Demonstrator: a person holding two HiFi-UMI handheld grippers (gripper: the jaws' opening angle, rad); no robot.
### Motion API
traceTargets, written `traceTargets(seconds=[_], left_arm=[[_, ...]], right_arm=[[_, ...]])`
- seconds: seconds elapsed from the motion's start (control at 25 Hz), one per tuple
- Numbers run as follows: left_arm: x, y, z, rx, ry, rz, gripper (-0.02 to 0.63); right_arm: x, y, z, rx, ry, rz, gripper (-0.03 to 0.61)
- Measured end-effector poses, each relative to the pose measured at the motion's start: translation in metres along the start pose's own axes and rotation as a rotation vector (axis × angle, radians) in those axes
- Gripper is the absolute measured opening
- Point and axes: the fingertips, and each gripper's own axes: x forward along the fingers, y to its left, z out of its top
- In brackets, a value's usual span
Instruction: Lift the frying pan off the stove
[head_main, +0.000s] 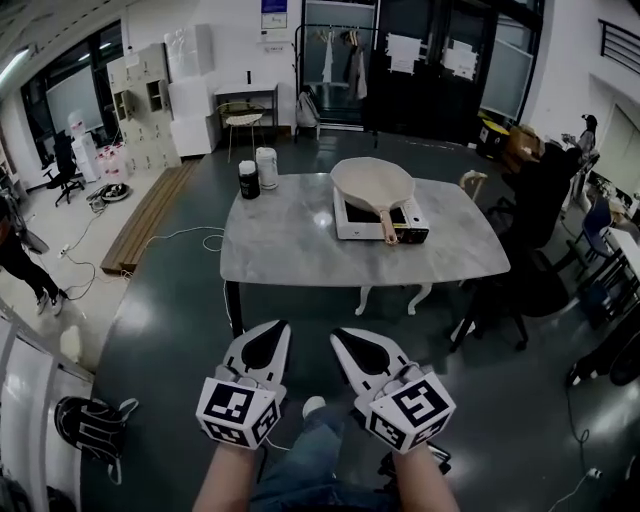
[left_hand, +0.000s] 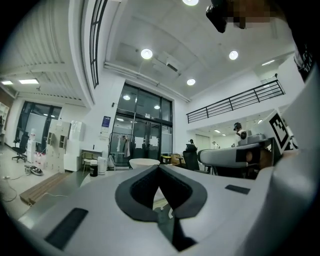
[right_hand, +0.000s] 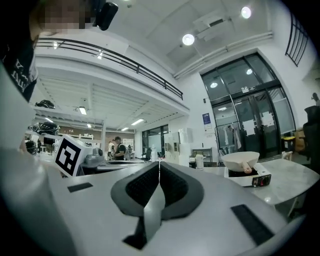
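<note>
1. Frying pan (head_main: 372, 183): a pale cream, round, shallow pan with a light tan handle (head_main: 388, 225). It sits on the stove (head_main: 356, 222) at about 1 o'clock from the middle of the table (head_main: 290, 250). Its bowl spreads wider than the stove's dark top, and the handle points to 6 o'clock, reaching past the stove's front edge.
2. At about 11 o'clock on the table, well apart from the pan, a black jar (head_main: 248, 180) stands upright. A white jar (head_main: 267, 168) stands just beside it at its 1 o'clock.
3. The stove is a small white box with a dark panel at its front right corner. The right gripper view shows the pan (right_hand: 240, 159) on it as a pale bowl at 3 o'clock, with the handle end towards the camera.
4. A dark chair (head_main: 530, 215) stands at 3 o'clock of the table.
5. The left gripper (head_main: 274, 327) is at 6 o'clock in the head view, low and well short of the table. Its own view (left_hand: 159, 167) shows the two jaws pressed together with nothing between them. The pan's (left_hand: 145, 162) pale rim shows far off, just above the tips.
6. The right gripper (head_main: 345, 336) is just beside the left one, at its 3 o'clock, pointing towards the table. Its own view (right_hand: 159, 165) shows the jaws closed tip to tip and holding nothing.
</note>
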Motion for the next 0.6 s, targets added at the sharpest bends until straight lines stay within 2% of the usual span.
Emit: traceTargets(seconds=[0.24, 0.44, 0.6], left_arm=[[0.05, -0.002, -0.013, -0.023, 0.003, -0.058, 0.012], [0.105, -0.013, -0.013, -0.044, -0.013, -0.192, 0.012], [0.151, -0.014, -0.016, -0.068, -0.017, -0.245, 0.011]], right_arm=[[0.009, -0.048, -0.006, 0.057, -0.016, -0.064, 0.026], [0.023, -0.101, -0.002, 0.057, -0.031, -0.111, 0.026], [0.037, -0.145, 0.001, 0.066, -0.03, -0.134, 0.026]])
